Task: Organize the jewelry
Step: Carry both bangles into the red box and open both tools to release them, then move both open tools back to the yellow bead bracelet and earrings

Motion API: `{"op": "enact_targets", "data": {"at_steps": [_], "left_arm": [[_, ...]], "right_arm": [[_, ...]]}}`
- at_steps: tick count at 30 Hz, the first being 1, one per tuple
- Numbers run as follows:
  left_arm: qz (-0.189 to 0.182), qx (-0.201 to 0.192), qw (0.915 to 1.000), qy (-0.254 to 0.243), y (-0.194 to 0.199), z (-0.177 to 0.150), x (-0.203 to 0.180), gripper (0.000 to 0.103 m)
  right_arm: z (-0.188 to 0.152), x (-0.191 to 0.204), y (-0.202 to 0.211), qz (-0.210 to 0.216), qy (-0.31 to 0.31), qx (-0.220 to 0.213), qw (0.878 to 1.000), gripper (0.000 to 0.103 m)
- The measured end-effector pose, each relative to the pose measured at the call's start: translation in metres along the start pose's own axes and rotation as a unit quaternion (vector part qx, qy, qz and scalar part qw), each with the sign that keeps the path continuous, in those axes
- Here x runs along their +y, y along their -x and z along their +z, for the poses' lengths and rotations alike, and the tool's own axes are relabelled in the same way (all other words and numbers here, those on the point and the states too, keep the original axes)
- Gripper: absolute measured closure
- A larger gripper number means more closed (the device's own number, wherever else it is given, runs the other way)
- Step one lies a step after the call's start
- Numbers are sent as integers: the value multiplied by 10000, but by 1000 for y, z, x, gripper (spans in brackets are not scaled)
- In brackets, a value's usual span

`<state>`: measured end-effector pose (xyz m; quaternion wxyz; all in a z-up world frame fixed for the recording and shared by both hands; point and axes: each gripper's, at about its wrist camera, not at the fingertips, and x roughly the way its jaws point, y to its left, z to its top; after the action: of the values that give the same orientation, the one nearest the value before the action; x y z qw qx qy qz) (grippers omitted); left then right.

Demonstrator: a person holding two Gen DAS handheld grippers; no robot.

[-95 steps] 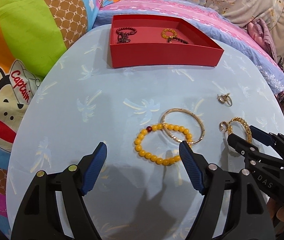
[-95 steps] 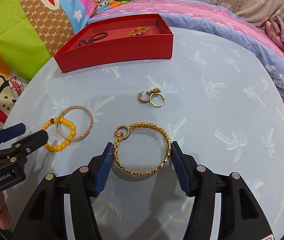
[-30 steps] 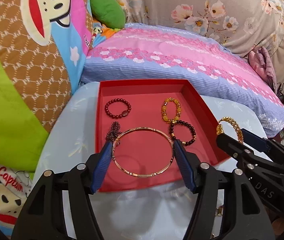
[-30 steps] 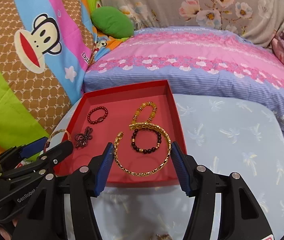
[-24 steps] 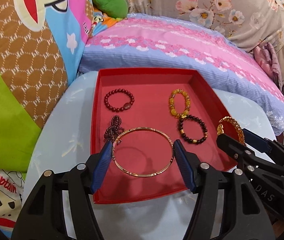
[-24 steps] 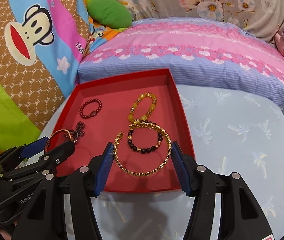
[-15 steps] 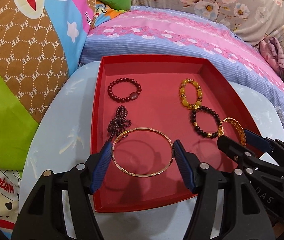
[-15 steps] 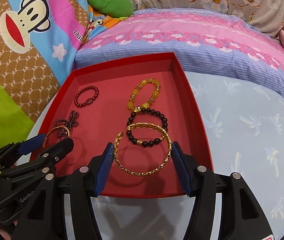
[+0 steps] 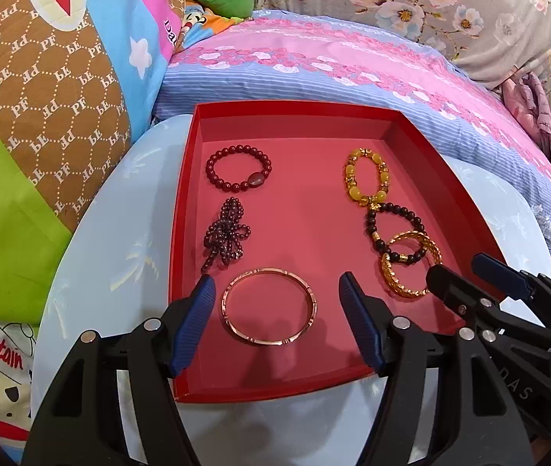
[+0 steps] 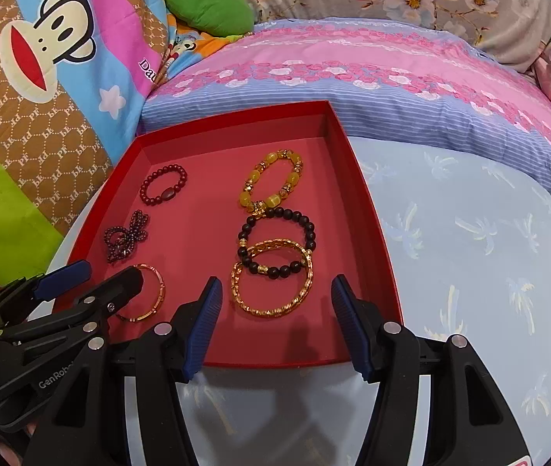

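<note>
A shallow red tray (image 9: 182, 233) sits at the far edge of a pale blue table (image 9: 112, 264) printed with palm trees, and six pieces of jewelry lie on its pink floor. The left gripper (image 9: 277, 324) hangs over the tray's near left part with its blue-padded jaws spread wide; the thin rose-gold bangle (image 9: 269, 306) lies flat on the tray floor between them, touching neither pad. The right gripper (image 10: 275, 314) is over the near right part, jaws likewise apart, and the chunky gold chain bracelet (image 10: 271, 287) lies loose between its pads, its far edge overlapping the black bead bracelet (image 10: 275, 240). Just beyond the black beads, touching them, is the yellow bead bracelet (image 10: 271, 186) with gold spacers. On the left side of the tray a dark red bead bracelet (image 9: 238, 171) with one larger oval stone lies near the back wall, and a bunched-up strand of small dark purple beads (image 9: 225, 237) sits between it and the bangle.

From the right wrist camera the left gripper (image 10: 92, 283) shows at the lower left, one black finger lying across the bangle (image 10: 147, 295). Behind the table runs a pink and blue striped pillow (image 9: 353, 62), with a cartoon monkey blanket (image 10: 42, 58) and a green cushion (image 10: 209, 6) to the left
</note>
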<state>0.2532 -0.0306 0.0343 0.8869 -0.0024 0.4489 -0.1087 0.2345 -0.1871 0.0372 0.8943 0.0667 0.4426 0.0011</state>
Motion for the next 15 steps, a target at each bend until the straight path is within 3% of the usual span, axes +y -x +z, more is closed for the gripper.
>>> {"op": "enact_targets", "data": {"at_steps": [15], "left_arm": [[35, -238, 9997, -109, 41, -12, -12, 40]], "right_arm": [[-15, 1, 43, -21, -55, -217, 9997, 46]]}}
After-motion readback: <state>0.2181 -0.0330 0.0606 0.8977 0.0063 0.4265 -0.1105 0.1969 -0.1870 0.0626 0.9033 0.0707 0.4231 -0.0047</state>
